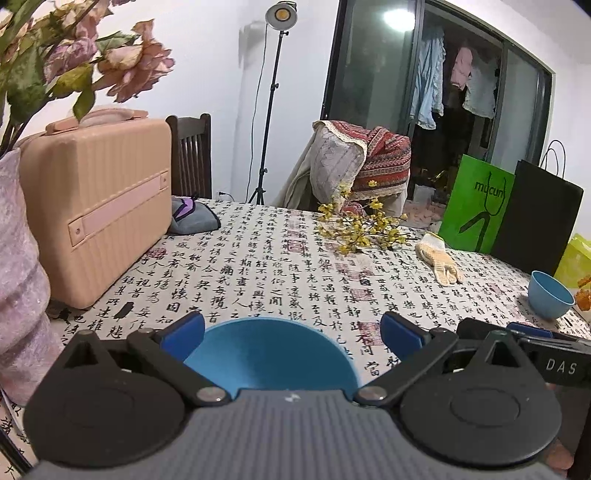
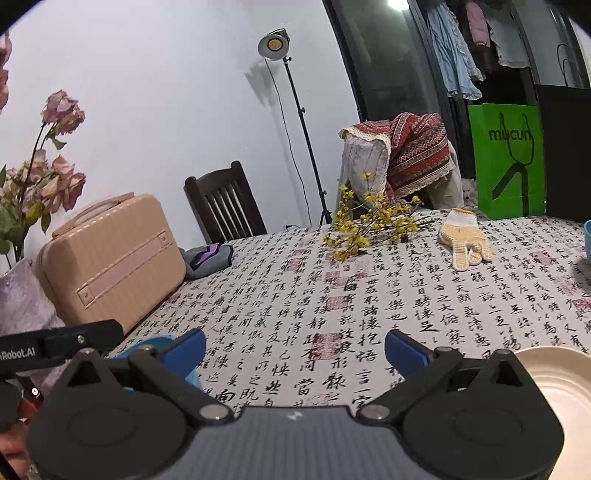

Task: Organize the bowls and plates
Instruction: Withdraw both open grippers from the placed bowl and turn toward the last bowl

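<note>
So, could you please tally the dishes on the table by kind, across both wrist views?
Blue plastic bowls: 2, the near bowl between the open left gripper fingers and the far bowl beside the black paper bag.
Cream ridged plates: 1, the plate right of the open right gripper.
Total: 3 dishes.

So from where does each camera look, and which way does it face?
Left wrist: sits behind the open left gripper, faces across the table over a blue bowl; the right gripper's arm shows at right.
Right wrist: sits behind the open right gripper, faces the same way; a plate at right, the left gripper's arm at left.
Shared: suitcase, glove, green bag, lamp.
</note>
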{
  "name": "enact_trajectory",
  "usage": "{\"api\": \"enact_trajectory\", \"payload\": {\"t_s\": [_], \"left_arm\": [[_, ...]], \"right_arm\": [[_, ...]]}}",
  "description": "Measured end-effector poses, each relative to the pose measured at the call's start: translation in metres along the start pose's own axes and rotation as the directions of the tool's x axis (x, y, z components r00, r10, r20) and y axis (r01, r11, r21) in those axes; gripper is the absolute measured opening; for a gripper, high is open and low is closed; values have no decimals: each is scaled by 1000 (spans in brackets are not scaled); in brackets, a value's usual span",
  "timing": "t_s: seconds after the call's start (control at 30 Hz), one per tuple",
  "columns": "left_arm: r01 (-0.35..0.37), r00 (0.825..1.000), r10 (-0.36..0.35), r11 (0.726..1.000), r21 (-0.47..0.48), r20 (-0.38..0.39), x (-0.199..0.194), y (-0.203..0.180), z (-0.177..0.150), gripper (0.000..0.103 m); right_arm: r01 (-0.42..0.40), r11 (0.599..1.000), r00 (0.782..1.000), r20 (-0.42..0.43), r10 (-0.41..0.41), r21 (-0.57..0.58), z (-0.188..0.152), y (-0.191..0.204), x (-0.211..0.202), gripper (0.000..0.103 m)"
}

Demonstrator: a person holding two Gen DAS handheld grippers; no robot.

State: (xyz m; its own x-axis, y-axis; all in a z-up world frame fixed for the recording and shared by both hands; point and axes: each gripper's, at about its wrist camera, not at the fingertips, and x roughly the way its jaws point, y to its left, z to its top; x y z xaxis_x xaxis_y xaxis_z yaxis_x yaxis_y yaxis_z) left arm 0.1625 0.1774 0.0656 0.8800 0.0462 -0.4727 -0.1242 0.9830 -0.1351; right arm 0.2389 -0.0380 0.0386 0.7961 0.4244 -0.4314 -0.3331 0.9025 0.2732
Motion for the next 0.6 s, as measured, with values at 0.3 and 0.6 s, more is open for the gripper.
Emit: {"api": "enact_trajectory", "payload": {"t_s": [0.3, 0.6], "left_arm": [[22, 1000, -22, 1000, 11, 10, -2, -21, -1, 103], [70, 998, -70, 997, 19, -6, 3, -47, -4, 103]], "right_arm": [[30, 1000, 999, 21, -30, 9, 5, -21, -14, 103], [67, 998, 997, 39, -68, 20, 4, -48, -30, 103]]}}
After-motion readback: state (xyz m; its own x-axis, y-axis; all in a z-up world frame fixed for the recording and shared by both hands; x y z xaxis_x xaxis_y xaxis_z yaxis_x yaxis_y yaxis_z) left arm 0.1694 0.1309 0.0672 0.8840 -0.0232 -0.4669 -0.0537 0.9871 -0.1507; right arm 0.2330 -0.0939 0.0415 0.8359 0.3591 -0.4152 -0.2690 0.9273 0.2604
